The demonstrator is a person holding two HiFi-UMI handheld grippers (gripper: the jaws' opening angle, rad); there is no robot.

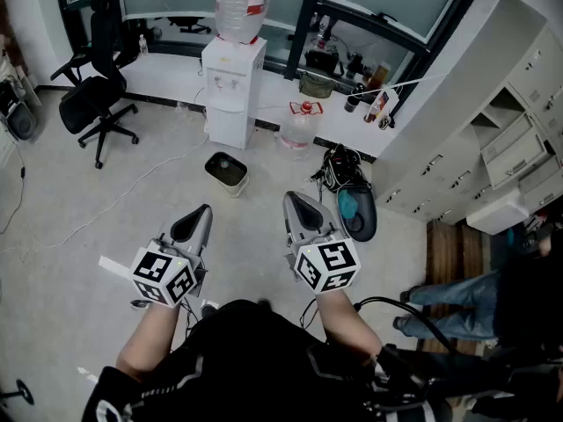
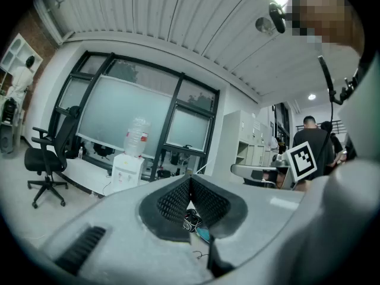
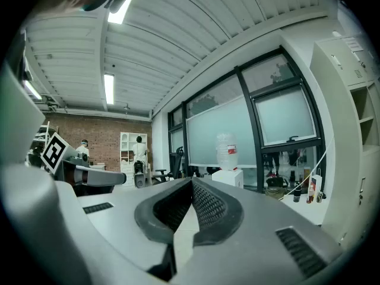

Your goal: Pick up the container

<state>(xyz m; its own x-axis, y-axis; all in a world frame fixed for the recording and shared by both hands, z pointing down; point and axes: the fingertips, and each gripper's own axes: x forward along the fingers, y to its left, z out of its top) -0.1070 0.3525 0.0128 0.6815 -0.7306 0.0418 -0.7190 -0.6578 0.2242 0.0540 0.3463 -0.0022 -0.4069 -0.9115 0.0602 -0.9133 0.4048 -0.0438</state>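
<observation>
A small open-topped bin (image 1: 227, 171), pale with a dark inside, stands on the floor in front of a white water dispenser (image 1: 233, 86). It shows only in the head view. Both grippers hang at waist height well short of the bin, pointing forward. My left gripper (image 1: 204, 209) is shut with nothing in it, its ribbed pads meeting at the tip (image 2: 190, 180). My right gripper (image 1: 290, 198) is shut and empty too (image 3: 191, 183). Neither gripper view shows the bin; both look out level across the room.
A water jug (image 1: 299, 128) stands on the floor right of the dispenser. A black bag (image 1: 339, 170) and a teal object (image 1: 356, 211) lie by white cabinets (image 1: 519, 139). An office chair (image 1: 97, 104) stands far left. A person's legs in jeans (image 1: 449, 301) are at the right.
</observation>
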